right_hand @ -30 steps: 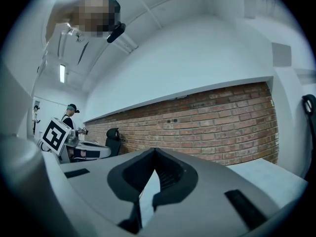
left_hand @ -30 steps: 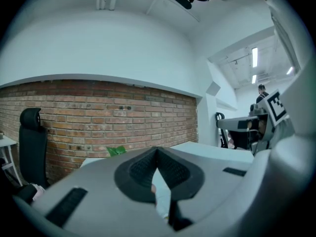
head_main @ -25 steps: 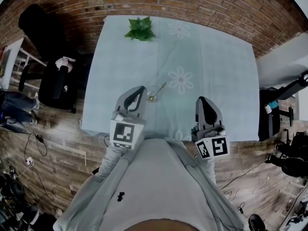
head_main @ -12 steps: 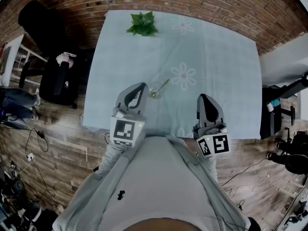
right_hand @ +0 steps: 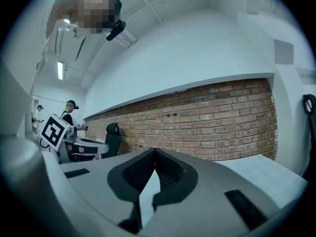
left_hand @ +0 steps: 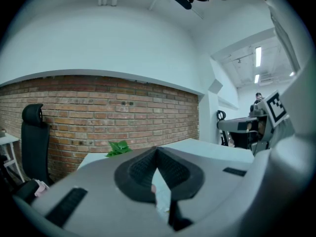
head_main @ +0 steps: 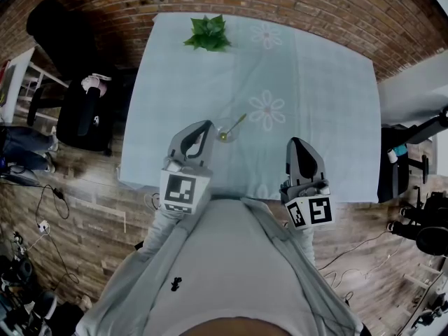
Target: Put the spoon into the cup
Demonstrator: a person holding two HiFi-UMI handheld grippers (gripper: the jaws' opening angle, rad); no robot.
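Note:
In the head view a small clear cup stands on the pale blue tablecloth near the front edge. A gold spoon rests in it, its handle leaning toward the far right. My left gripper hovers just left of the cup, shut and empty. My right gripper is further right over the table's front edge, also shut with nothing in it. In the left gripper view the left gripper has its jaws together, and the same holds for the right gripper in its own view. Neither gripper view shows the cup.
A green leafy plant sits at the table's far edge, also seen in the left gripper view as the plant. A brick wall runs behind the table. A black chair stands left of it. Cables lie on the wooden floor.
The head view has shifted slightly. Both grippers, the cup and the spoon keep their places.

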